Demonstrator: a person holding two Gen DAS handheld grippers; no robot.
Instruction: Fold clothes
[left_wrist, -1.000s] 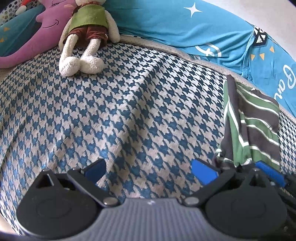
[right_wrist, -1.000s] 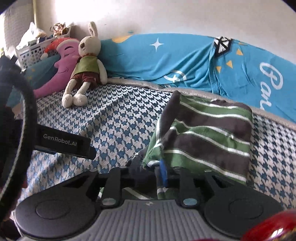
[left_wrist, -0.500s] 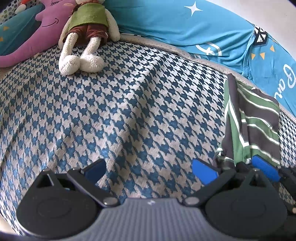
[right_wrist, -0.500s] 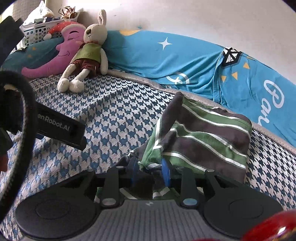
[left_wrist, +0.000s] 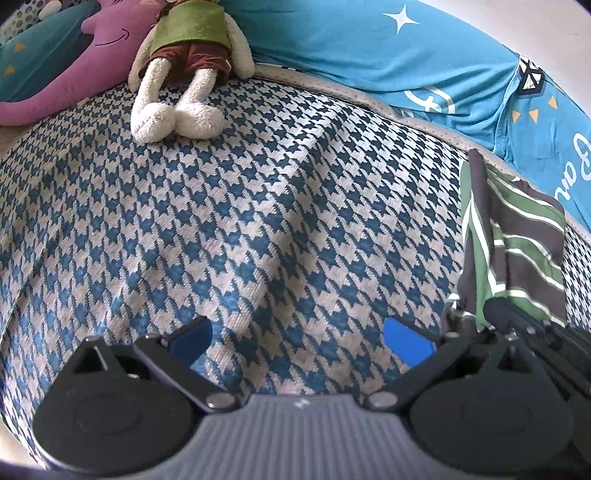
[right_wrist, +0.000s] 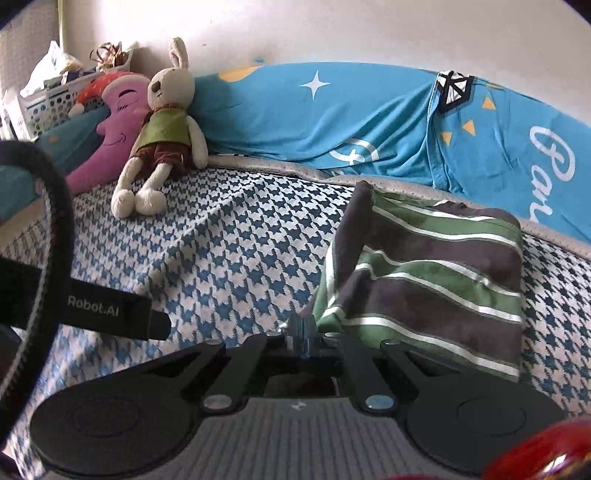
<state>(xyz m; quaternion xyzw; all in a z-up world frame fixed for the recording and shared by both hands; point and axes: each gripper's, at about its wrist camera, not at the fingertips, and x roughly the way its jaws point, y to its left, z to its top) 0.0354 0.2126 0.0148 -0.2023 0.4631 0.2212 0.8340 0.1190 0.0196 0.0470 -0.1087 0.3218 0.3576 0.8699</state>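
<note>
Left gripper (left_wrist: 297, 338), jaws spread wide, above the blue-and-white houndstooth bedcover (left_wrist: 240, 229). Right gripper (right_wrist: 303, 332), jaws pressed together, apparently pinching the near-left edge of the folded green, charcoal and white striped garment (right_wrist: 436, 284), which extends ahead and right of them.

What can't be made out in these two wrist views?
- Right tongs: tips pressed together at the striped garment; whether cloth sits between them is unclear, right wrist view.
- Garment's near edge: hidden behind the tongs' body, both views.
- Basket contents: too small, right wrist view.
- Plush rabbit head: cut off by the top edge, left wrist view.
</note>
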